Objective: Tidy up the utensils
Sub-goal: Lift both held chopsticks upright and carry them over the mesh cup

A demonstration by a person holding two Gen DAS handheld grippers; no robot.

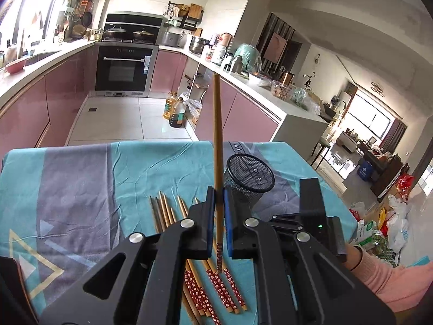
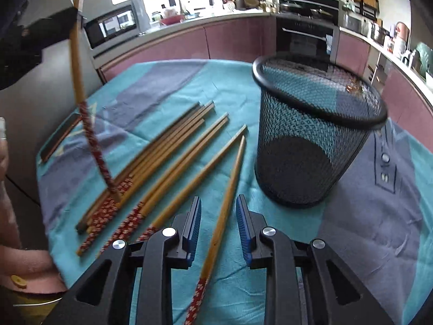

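Left tool (image 1: 219,205) pinching raised chopstick (image 1: 218,146) | right tool (image 2: 218,214) spread over a table chopstick (image 2: 222,216), right view only

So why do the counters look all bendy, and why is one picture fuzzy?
Left wrist view: the fisheye lens curves the counter; the chopstick in the left gripper is sharp, the windows glare white. Right wrist view: motion blur smears the mesh cup and the lifted chopstick.

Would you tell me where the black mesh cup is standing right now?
In the right wrist view the black mesh cup stands upright on the teal tablecloth, right of the loose chopsticks and beyond the right gripper.
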